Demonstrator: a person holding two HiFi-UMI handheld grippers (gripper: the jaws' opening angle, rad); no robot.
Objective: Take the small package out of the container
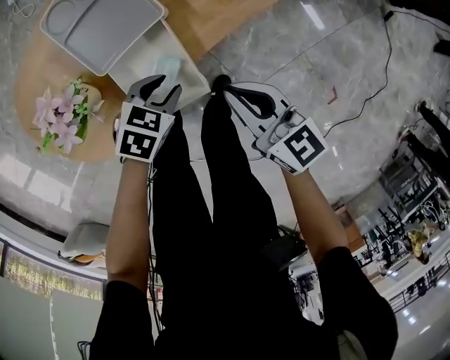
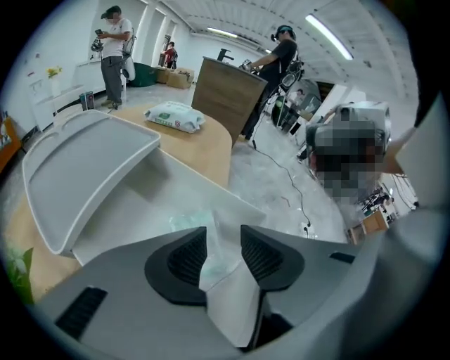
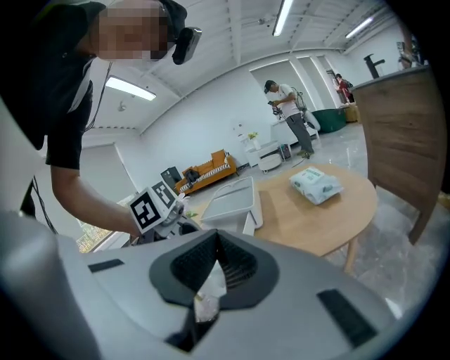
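Observation:
A white container [image 1: 140, 60] stands on the round wooden table [image 1: 211, 21] with its lid [image 1: 98, 28] swung back. Inside lies a small pale green package [image 1: 169, 68]. My left gripper [image 1: 163, 90] hangs just over the container's near edge, pointing steeply down at it. In the left gripper view the jaws [image 2: 223, 249] stand open, with the package [image 2: 186, 221] showing ahead in the gap and the pads not touching it. My right gripper [image 1: 223, 84] hovers beside the container, off the table edge. Its jaws [image 3: 213, 242] are shut and hold nothing.
A larger white-and-green pack [image 2: 176, 116] lies further back on the table, also in the right gripper view [image 3: 316, 184]. Pink flowers [image 1: 63, 116] stand left of the container. A wooden counter [image 2: 225, 95] is behind the table. People stand at the back of the room.

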